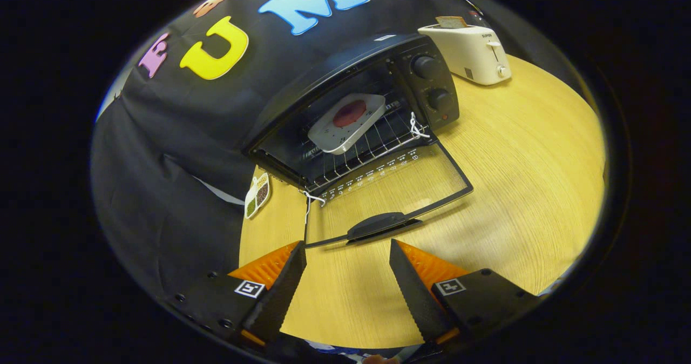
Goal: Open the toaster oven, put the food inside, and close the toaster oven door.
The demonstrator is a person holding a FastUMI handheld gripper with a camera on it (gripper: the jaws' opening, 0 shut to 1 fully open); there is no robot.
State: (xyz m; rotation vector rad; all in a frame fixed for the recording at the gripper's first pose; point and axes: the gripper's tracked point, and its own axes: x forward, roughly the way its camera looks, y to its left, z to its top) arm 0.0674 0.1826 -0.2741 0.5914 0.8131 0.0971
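Gripper (pixel 348 261) jaws wide, empty; glass door (pixel 399 183) of black toaster oven (pixel 345 67) down flat; square white plate (pixel 346 122) on wire rack (pixel 372 145).

We are looking at a staged recording booth dressed as a kitchen corner, not a real home. A black cloth wall (pixel 162 153) hangs across the upper left of the frame, behind a round pale wooden table (pixel 529 159). Kitchen appliances sit on it: a black toaster oven (pixel 345 83) at centre (its glass door lies open) and a cream pop-up toaster (pixel 475 53) at upper right.
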